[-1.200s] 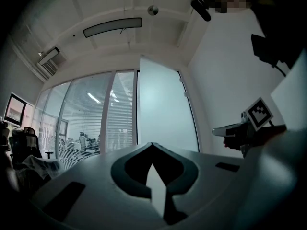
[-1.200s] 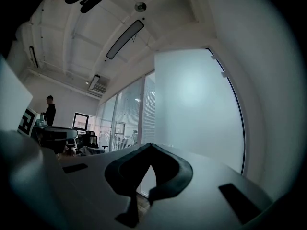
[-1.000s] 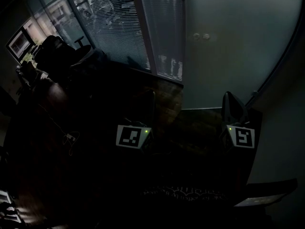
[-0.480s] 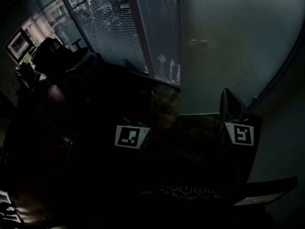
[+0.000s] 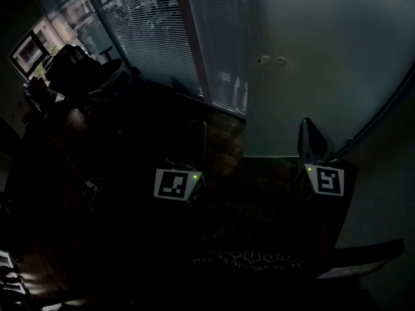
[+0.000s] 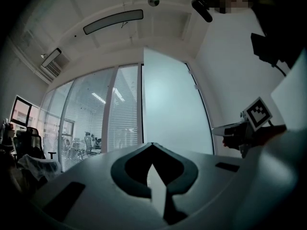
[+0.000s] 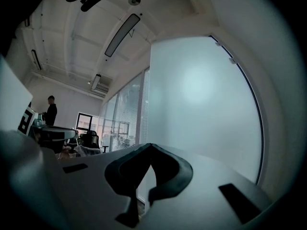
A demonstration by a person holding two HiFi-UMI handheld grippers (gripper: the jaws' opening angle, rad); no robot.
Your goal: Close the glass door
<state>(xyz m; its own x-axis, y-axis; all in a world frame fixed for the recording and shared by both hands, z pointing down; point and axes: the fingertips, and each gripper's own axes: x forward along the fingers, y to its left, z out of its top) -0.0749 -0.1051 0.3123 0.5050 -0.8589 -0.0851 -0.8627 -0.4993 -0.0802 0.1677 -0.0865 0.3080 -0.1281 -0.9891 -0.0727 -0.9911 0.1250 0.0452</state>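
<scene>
Before glass door (image 5: pixel 311 63): left tool (image 6: pixel 152 144), right tool (image 5: pixel 310 124), both closed, empty, lately carried closer; no contact evident, closing push remains ahead.

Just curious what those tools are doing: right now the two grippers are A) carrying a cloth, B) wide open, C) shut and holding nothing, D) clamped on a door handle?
C: the left gripper and the right gripper each show jaws closed together with nothing between them, facing the frosted glass door.
</scene>
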